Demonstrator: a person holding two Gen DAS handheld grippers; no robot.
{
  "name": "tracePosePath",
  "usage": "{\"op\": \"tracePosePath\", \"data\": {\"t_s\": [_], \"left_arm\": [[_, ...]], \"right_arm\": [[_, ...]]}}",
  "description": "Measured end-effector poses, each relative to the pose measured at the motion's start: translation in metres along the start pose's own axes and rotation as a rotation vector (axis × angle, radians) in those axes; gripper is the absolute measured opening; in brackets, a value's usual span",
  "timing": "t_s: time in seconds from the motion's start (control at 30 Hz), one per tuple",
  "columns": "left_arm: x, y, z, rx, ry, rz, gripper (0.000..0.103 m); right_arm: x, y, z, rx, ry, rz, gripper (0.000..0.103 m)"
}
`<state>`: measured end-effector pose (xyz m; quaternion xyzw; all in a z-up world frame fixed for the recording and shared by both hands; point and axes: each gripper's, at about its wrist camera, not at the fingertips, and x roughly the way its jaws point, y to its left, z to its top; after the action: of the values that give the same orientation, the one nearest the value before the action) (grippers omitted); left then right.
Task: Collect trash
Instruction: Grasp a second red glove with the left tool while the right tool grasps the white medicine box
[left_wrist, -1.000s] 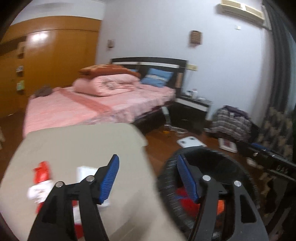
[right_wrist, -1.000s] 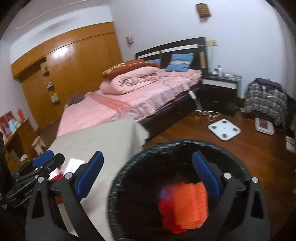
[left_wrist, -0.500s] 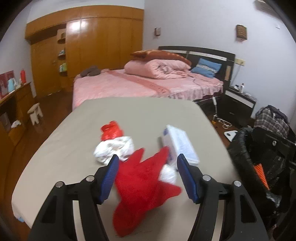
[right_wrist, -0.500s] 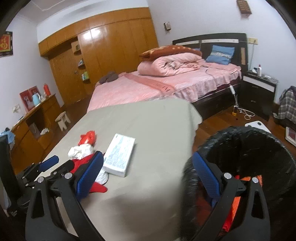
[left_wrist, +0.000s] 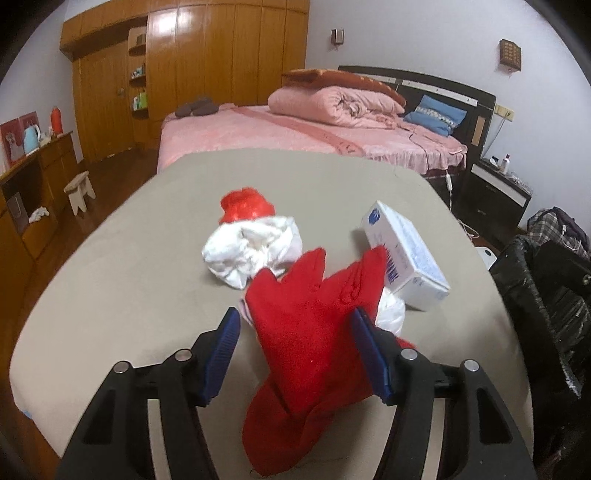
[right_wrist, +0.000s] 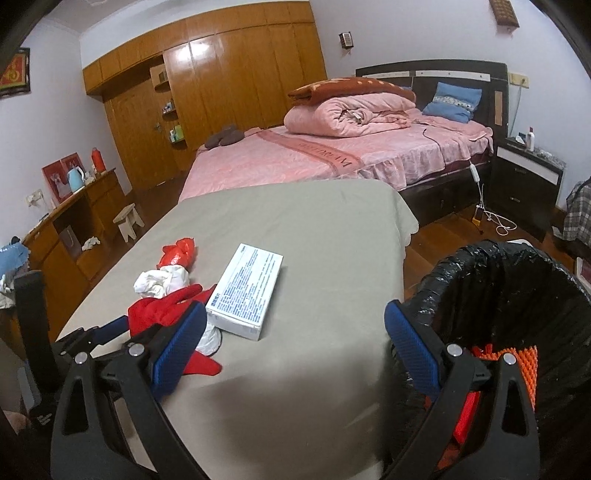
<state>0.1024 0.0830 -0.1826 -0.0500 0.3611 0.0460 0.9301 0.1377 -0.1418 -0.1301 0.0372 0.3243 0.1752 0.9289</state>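
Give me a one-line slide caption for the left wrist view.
Open left gripper straddles a red cloth on the grey table, beside crumpled white paper and a white box.

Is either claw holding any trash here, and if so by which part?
Nothing is held. The left claw is open around the red cloth, pads not pressing it. The right claw is open and empty.

Black hand-held gripper (left_wrist: 295, 354) frames, ribbed blue pads (right_wrist: 412, 349), silver screws
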Motion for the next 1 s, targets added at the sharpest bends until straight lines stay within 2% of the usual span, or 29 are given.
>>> {"op": "tracePosePath", "data": {"t_s": [0.2,0.3,0.37,0.47,0.67,0.8,1.0], "left_arm": [[0.013,0.002,-0.005,-0.020,0.026,-0.026,0.056],[0.016,0.003,-0.006,-0.035,0.036,-0.052,0.042],[0.018,0.005,-0.008,-0.050,0.055,-0.080,0.020],[0.019,0.006,-0.010,-0.060,0.057,-0.104,0.013],[0.005,0.007,-0.001,-0.064,0.008,-0.100,0.012],[-0.012,0.008,0.016,-0.047,-0.065,-0.091,0.012],[-0.021,0.014,0.035,-0.038,-0.131,-0.073,0.012]], "right_arm": [[0.011,0.003,-0.005,-0.016,0.028,0.003,0.094],[0.018,0.006,-0.008,-0.025,0.044,0.004,0.094],[0.022,0.009,-0.010,-0.028,0.055,0.005,0.094],[0.026,0.011,-0.011,-0.030,0.066,0.007,0.094],[0.029,0.011,-0.012,-0.032,0.072,0.006,0.094],[0.032,0.012,-0.011,-0.027,0.071,0.010,0.094],[0.045,0.024,-0.003,-0.026,0.075,0.025,0.094]]}}
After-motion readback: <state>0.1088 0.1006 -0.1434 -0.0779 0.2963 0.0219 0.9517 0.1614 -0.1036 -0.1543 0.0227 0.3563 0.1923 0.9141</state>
